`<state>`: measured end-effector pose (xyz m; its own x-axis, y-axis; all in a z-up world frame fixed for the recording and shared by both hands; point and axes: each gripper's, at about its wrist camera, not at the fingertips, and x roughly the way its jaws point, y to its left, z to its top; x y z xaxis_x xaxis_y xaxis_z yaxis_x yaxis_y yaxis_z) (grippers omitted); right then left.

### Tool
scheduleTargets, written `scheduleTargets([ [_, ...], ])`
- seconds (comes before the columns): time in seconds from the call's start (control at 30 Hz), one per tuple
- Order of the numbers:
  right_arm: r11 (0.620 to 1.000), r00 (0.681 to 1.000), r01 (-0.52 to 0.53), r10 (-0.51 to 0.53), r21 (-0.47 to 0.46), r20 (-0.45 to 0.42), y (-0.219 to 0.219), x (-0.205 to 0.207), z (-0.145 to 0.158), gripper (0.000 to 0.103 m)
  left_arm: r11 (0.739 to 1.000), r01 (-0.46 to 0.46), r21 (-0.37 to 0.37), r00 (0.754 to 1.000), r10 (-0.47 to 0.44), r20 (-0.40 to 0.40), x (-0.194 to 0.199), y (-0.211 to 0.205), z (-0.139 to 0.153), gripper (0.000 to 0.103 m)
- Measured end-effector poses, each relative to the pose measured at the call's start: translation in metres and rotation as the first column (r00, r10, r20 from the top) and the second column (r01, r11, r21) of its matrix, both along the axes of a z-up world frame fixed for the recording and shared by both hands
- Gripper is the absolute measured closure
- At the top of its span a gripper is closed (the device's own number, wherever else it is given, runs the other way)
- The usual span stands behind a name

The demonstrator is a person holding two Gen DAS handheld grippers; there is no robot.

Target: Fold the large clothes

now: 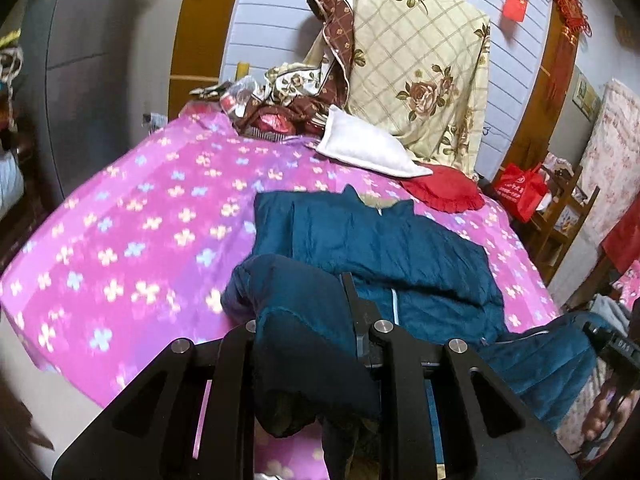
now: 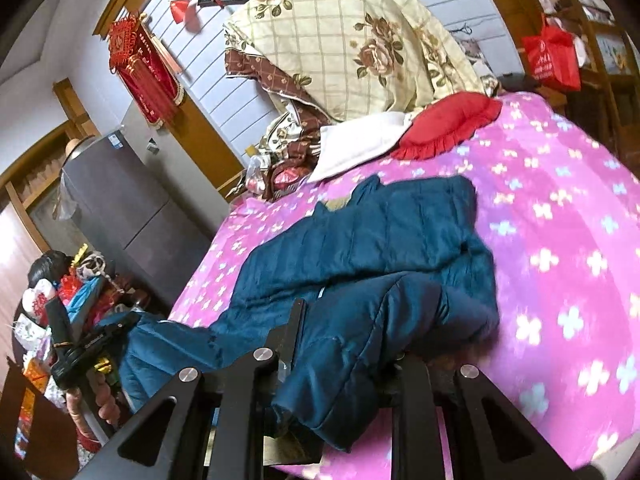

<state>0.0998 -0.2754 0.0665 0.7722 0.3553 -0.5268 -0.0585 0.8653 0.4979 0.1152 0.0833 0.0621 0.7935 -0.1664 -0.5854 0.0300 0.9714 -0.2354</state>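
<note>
Fabric of the blue quilted jacket (image 1: pixel 380 248) is clamped in both tools. In the left wrist view the left tool (image 1: pixel 308 320) is closed on a bunched corner of the hem, which hangs over its jaws. In the right wrist view the right tool (image 2: pixel 348 344) is closed on the opposite corner in the same way. Between the two tools the lower edge is held above the bed (image 1: pixel 140 220), while the upper part of the jacket, with its collar, lies flat on the pink flowered cover. Farther away, a red cushion (image 1: pixel 444 194) and a white pillow (image 1: pixel 364 148) are seen near the collar, and a flowered quilt (image 1: pixel 424 64) is leaned against the wall behind.

The step in hand is judged to be the fold of the hem towards the collar. For the next move, both corners should be carried forward together and level, then laid down short of the cushion, so that the fold is straight.
</note>
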Motion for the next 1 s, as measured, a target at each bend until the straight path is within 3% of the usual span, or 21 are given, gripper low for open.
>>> scheduleTargets([
  [0.3,0.996,0.999,0.044,-0.043,-0.076,0.009,-0.008,0.071,0.01,0.084,0.998,-0.03,0.055,1.0,0.03,-0.004,0.066,-0.01,0.01,0.085],
  [0.7,0.98,0.991,0.105,-0.116,-0.168,-0.059,-0.019,0.2,0.006,0.084,0.992,-0.1,0.074,0.988,0.107,-0.107,0.21,-0.018,0.002,0.085],
  [1.0,0.97,0.974,0.16,-0.185,-0.182,-0.129,-0.041,0.28,-0.019,0.084,0.962,-0.154,0.226,0.97,0.191,-0.153,0.295,-0.04,-0.032,0.085],
])
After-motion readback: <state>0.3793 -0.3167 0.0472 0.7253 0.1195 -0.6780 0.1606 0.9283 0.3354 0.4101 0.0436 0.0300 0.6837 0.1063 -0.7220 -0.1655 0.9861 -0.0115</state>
